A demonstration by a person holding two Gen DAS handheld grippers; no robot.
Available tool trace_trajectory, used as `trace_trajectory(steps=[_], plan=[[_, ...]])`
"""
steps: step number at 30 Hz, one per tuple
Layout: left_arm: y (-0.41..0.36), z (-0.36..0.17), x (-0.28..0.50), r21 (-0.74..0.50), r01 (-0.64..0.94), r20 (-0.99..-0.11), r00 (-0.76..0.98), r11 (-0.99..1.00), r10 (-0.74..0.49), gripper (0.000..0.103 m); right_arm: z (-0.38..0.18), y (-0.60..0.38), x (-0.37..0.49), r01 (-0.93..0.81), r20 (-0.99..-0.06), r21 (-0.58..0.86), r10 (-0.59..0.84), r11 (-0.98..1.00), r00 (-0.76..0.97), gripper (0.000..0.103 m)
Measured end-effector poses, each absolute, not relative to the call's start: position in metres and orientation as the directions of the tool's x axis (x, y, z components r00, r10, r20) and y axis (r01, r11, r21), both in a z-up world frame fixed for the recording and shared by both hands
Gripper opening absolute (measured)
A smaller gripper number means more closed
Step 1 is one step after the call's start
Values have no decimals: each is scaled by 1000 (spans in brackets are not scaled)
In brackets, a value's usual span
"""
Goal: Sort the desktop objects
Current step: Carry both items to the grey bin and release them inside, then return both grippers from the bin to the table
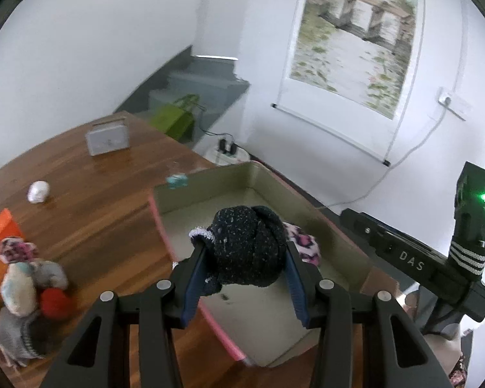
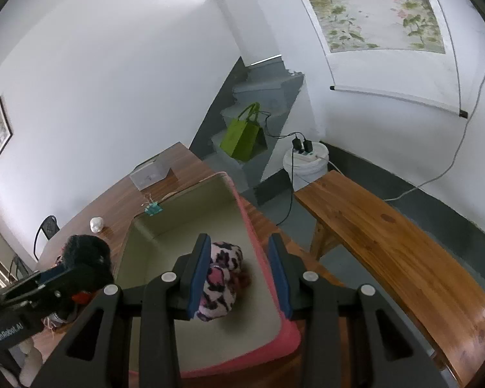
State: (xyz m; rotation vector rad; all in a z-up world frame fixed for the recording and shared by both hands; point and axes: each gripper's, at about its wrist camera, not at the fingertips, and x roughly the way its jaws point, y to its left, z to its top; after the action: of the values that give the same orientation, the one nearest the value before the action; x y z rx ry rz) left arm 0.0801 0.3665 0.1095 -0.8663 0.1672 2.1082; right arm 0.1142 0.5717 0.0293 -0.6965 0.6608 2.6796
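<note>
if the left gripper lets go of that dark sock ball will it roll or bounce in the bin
Probably neither. The sock ball looks soft and knitted, so it should land dead in the bin. Its loose cuff may unroll. It looks light, squashed slightly by the left gripper.

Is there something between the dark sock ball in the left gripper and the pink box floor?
Nothing visible blocks it. The dark sock ball, held by the left gripper, hangs over the pink box; the leopard sock bundle lies beside.

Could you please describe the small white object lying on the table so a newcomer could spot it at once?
On the wooden table, look left of the pink bin, between the grey tin and the sock pile. The white lump lies alone there, the only plain white thing.
</note>
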Motion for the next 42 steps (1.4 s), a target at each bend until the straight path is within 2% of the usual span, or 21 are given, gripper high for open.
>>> trace_trajectory(steps=[2,6,7,20,24,32,42], plan=[[369,107,79,-185,-745,-642,-402,-641,652,49,28,574,116,-391,-520,364,164,-846,-839,41],[375,101,77,-206,-748,-658,-372,-631,655,66,28,573,116,-391,-517,370,163,-843,-840,41],[373,101,77,-209,-744,-656,-375,-635,655,67,28,572,116,-389,-517,371,161,-843,-841,41],[339,98,63,-234,-678,-659,-416,-697,627,67,37,550,114,-349,-494,378,132,-858,-860,41],[318,96,59,-228,-642,-663,-449,-732,600,67,43,534,110,-318,-480,372,113,-872,-870,55],[264,97,53,-203,-555,-655,-535,-806,534,67,58,484,94,-209,-451,337,37,-918,-892,59],[163,91,31,-186,-370,-656,-643,-910,396,67,54,403,56,-33,-477,307,-124,-951,-870,64]])
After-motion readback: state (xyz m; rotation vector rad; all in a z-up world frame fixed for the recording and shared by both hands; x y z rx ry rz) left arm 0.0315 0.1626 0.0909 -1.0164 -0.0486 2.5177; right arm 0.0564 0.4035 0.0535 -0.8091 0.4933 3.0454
